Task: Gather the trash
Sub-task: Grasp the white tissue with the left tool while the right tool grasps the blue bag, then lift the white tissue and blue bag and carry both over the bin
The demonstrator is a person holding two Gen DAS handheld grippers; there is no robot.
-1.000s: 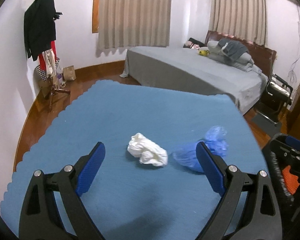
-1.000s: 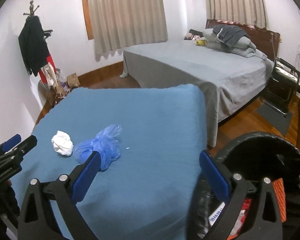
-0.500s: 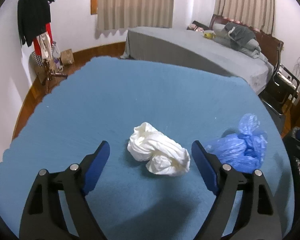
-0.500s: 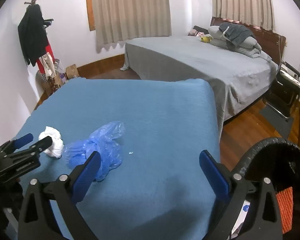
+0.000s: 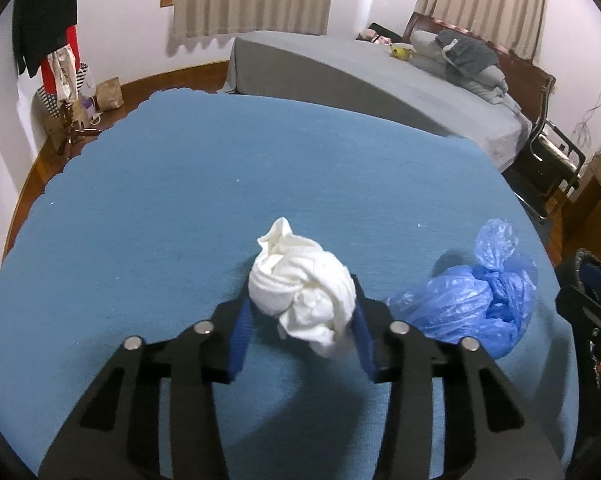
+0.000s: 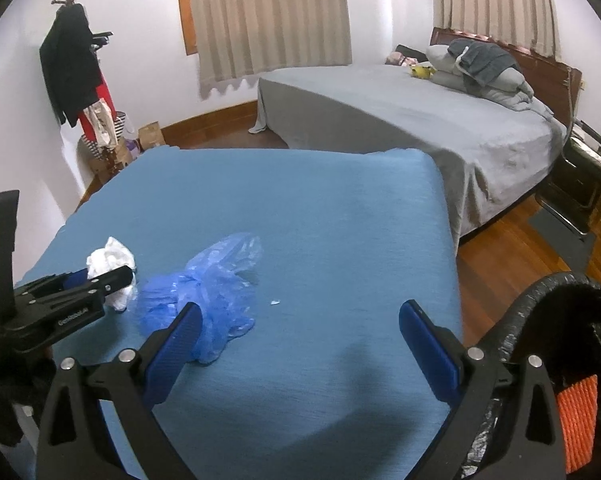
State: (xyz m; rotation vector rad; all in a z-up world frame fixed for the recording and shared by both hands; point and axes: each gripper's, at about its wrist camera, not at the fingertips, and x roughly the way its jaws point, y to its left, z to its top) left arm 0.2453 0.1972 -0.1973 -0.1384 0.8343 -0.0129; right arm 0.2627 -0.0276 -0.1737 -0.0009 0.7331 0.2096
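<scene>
My left gripper (image 5: 300, 320) is shut on a crumpled white tissue wad (image 5: 300, 284), held just above the blue-covered table (image 5: 220, 184). The tissue wad also shows in the right wrist view (image 6: 110, 258), with the left gripper (image 6: 108, 280) closed around it. A crumpled blue plastic bag (image 5: 472, 304) lies on the table right of the tissue; it also shows in the right wrist view (image 6: 208, 288). My right gripper (image 6: 300, 344) is open and empty above the table's near right part. A black trash bin (image 6: 556, 360) stands off the table's right side.
A small white scrap (image 6: 275, 302) lies on the table cloth. A grey bed (image 6: 400, 120) stands beyond the table. A coat rack with clothes (image 6: 76, 80) stands at the far left wall. A black chair (image 6: 588, 176) is at the right by the wooden floor.
My left gripper moved forward to the white tissue wad and shut on it. My right gripper stayed open and shifted slightly; the blue bag has not moved.
</scene>
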